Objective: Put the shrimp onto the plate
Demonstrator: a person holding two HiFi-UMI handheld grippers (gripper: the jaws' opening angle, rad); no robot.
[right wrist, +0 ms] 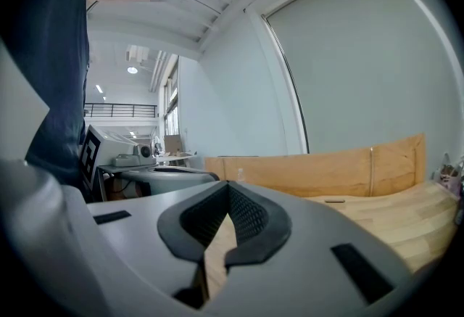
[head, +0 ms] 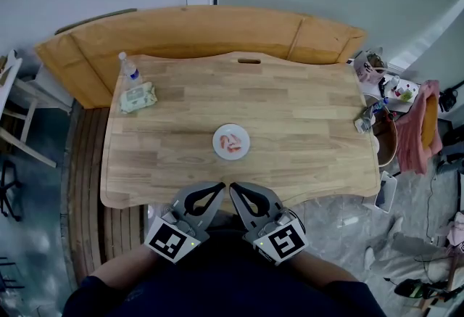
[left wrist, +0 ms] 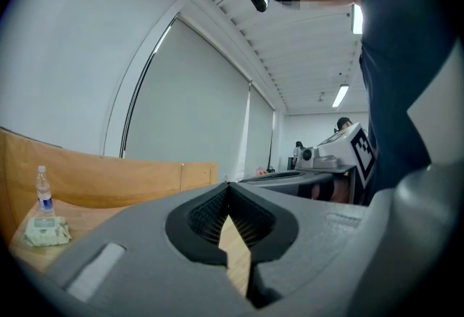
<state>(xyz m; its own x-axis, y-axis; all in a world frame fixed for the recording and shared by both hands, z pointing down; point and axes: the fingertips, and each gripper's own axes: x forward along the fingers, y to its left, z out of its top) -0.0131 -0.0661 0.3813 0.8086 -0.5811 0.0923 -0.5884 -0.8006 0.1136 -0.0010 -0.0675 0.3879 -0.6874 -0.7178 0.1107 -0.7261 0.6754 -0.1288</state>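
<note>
Pink shrimp point(head: 232, 143) lies curled on the white plate point(head: 217, 140) at the middle of the wooden desk point(head: 304, 112); it is too small to tell its long axis or heading. Nearer the person than the plate, the left gripper point(head: 221, 187) and right gripper point(head: 233, 188) sit side by side, tips toward the plate, each closed on nothing.

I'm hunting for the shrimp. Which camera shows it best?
The head view: the shrimp lies in plain sight on the white plate. Both gripper views show none of it; their own jaws fill the lower part of each picture.
</note>
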